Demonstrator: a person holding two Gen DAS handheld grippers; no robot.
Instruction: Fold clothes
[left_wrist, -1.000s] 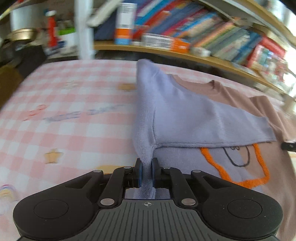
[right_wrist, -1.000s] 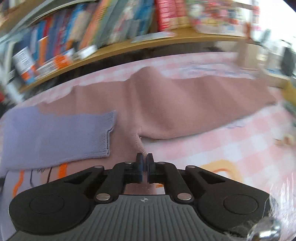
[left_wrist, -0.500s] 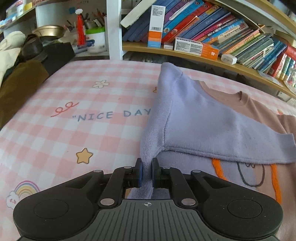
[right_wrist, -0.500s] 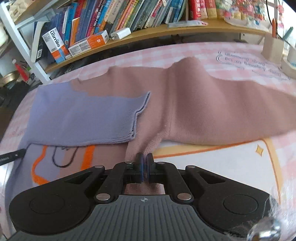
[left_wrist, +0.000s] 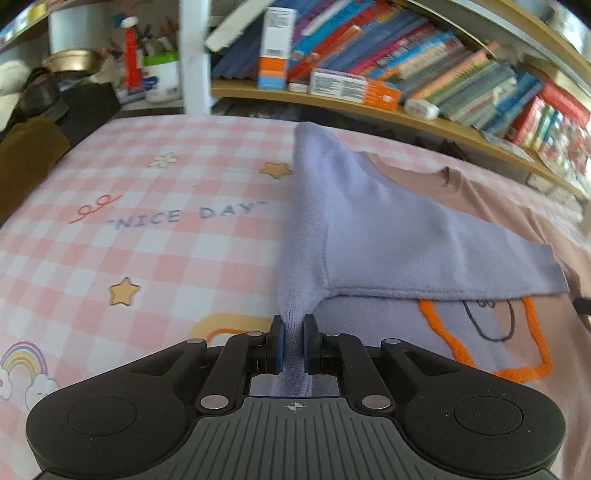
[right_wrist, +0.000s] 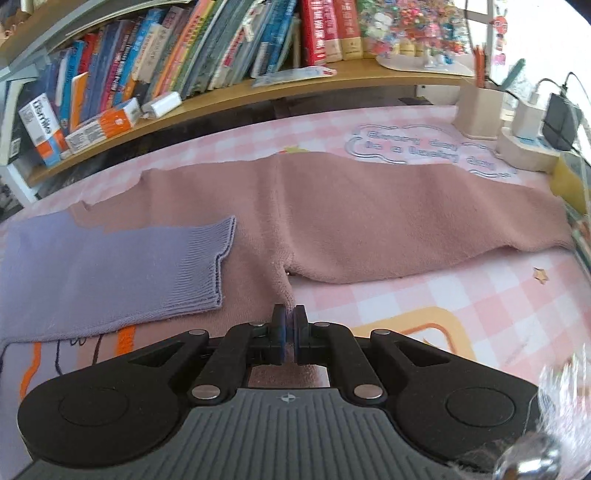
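A two-tone sweater lies on the pink checked cloth: lavender left half (left_wrist: 369, 229) with an orange outline drawing (left_wrist: 532, 354), dusty-pink right half (right_wrist: 369, 221). The lavender sleeve (right_wrist: 122, 269) is folded across the chest. My left gripper (left_wrist: 293, 332) is shut on the lavender side edge below the armpit. My right gripper (right_wrist: 288, 325) is shut on the pink side edge below the other armpit; the pink sleeve (right_wrist: 480, 225) stretches out flat to the right.
A wooden bookshelf (left_wrist: 406, 85) full of books runs along the far edge. Dark and brown clothes (left_wrist: 33, 147) lie piled at the far left. A wooden holder (right_wrist: 480, 110) and chargers (right_wrist: 554, 118) stand at the far right. Bare checked cloth (left_wrist: 147, 240) lies left of the sweater.
Both grippers stay shut on the sweater's side edges. The views have shifted slightly; the sweater now lies flatter and the pink sleeve is spread further right.
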